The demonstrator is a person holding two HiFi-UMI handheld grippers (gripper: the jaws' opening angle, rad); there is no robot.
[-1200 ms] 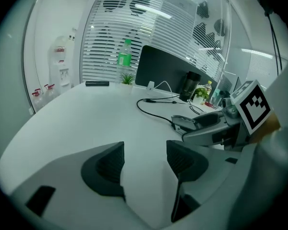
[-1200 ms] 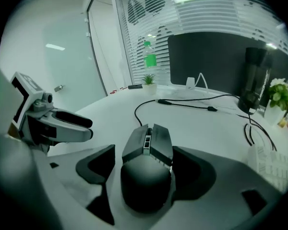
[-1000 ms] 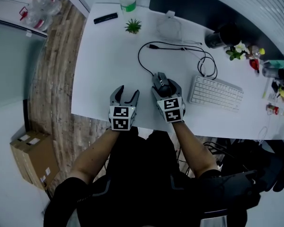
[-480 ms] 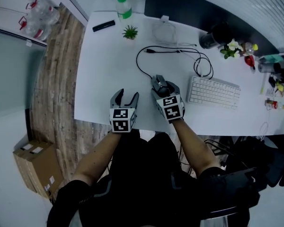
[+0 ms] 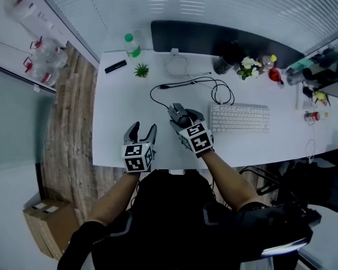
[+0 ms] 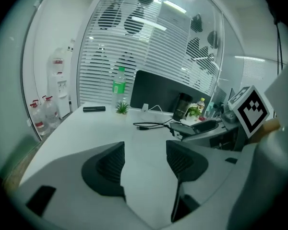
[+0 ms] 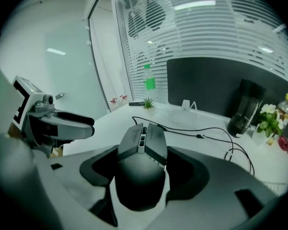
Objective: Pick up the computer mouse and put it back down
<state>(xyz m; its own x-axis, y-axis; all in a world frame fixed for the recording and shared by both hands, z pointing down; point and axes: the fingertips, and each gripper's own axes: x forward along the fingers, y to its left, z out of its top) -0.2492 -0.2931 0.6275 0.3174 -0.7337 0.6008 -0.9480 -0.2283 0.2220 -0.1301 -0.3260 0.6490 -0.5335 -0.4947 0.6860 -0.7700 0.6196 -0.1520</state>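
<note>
Got the computer mouse point(image 7: 141, 169) pinched in the jaws of the right gripper point(image 5: 186, 118), up off the white desk point(image 5: 117, 122) beside the keyboard point(image 5: 239, 118). Got the left gripper point(image 5: 143, 129) alongside with jaws spread, nothing between.

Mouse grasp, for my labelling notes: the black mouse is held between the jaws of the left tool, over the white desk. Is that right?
Wrong tool. The black mouse is held between the jaws of the right tool, over the white desk; the right gripper view shows it. The left tool stands open with nothing in it.
</note>
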